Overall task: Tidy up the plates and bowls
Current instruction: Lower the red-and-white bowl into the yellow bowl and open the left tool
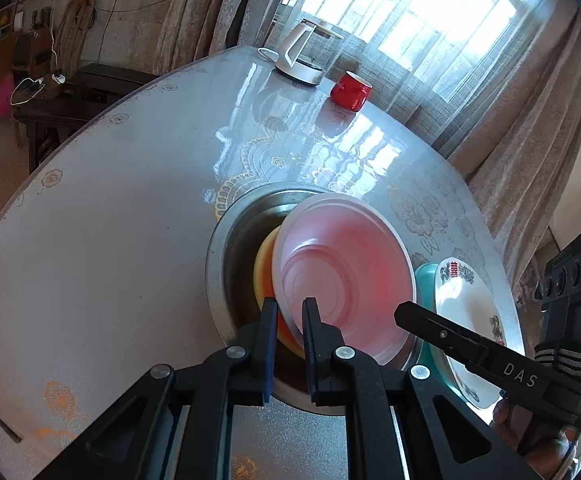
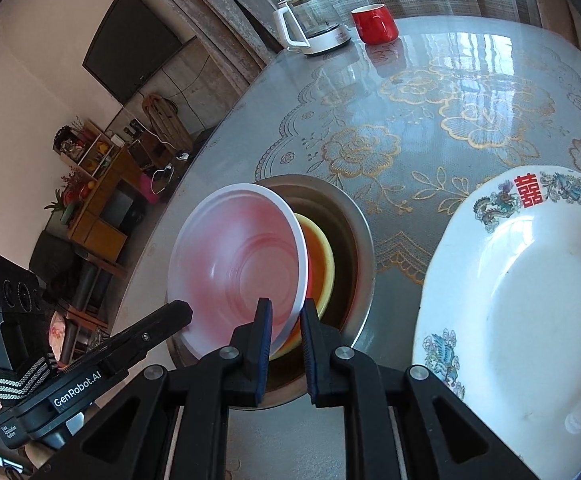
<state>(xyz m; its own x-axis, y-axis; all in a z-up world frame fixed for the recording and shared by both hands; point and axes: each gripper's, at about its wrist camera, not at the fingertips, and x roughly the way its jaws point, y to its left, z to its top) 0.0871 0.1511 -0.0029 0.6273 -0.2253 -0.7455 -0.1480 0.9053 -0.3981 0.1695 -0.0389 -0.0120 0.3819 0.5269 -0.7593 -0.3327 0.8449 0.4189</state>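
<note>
Pink bowl [image 1: 346, 276]: translucent, white-rimmed, tilted above the metal basin; centre of the left wrist view, centre left of the right wrist view; gripped at two places on its rim.
Left gripper [image 1: 290, 312]: lower centre of its own view, fingers clamped on the pink bowl's near rim; in the right wrist view it enters from the lower left.
Right gripper [image 2: 286, 312]: lower centre of its own view, fingers clamped on the pink bowl's rim; in the left wrist view it enters from the lower right.
Yellow bowl [image 2: 322, 256]: inside the metal basin, partly hidden behind the pink bowl, orange-tinted inside.
Metal basin [image 1: 226, 248]: round, steel, on the table under both bowls.
White plate [image 2: 530, 292]: red character and painted birds on its rim; right side of the right wrist view, beside the basin; in the left wrist view it rests on a teal dish [image 1: 424, 276].
Table [image 1: 110, 240]: round, glossy grey cloth with gold flowers.
Kettle [image 2: 314, 20]: glass and white, far edge of the table.
Red cup [image 2: 374, 22]: just right of the kettle.
</note>
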